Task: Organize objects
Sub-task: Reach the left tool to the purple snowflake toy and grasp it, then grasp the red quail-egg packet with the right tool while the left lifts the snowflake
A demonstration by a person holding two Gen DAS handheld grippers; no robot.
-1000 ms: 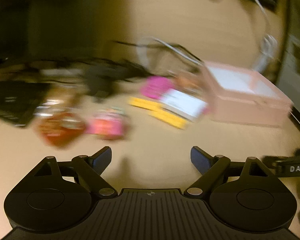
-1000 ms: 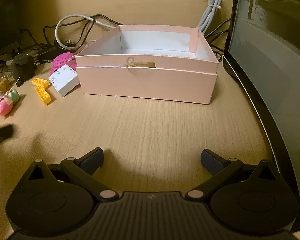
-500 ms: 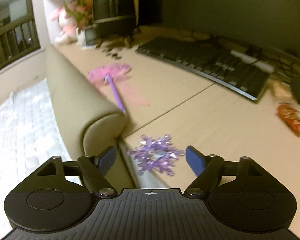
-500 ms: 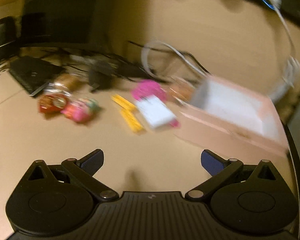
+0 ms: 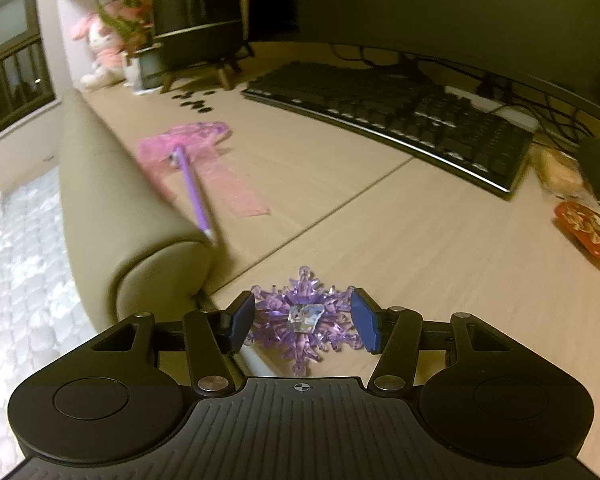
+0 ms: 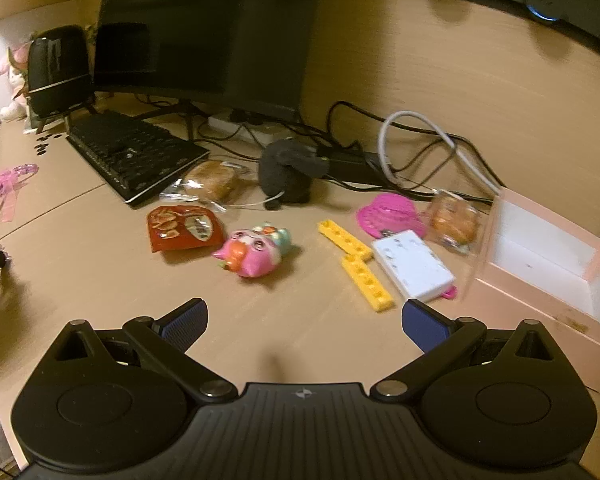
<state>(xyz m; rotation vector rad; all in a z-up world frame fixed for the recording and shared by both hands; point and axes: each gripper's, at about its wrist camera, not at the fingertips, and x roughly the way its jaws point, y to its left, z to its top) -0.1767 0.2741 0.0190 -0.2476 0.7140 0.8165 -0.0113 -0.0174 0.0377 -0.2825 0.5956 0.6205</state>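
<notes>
A purple crystal snowflake [image 5: 304, 314] lies flat on the wooden desk near its left edge. My left gripper [image 5: 303, 322] straddles it, and its jaws are closing with the blue pads just beside the snowflake's tips. My right gripper [image 6: 304, 324] hovers open over bare desk with nothing between its fingers. Ahead of it lie a pink pig toy [image 6: 254, 254], a red snack packet [image 6: 184, 228], two yellow bricks [image 6: 366, 278], a white adapter [image 6: 414, 266] and a magenta piece [image 6: 390, 212]. An open pink box [image 6: 512, 300] stands at the right.
A black keyboard [image 5: 400, 120] and a monitor [image 6: 204, 32] fill the back of the desk, with cables and a dark plush [image 6: 288, 176] behind the toys. A pink wand [image 5: 192, 184] lies far left. A beige padded chair back [image 5: 112, 208] stands against the desk's left edge.
The left view swung from the toy pile to the desk's left end, and its jaws have narrowed around the snowflake. The right view swung left from the pink box to the scattered objects.
</notes>
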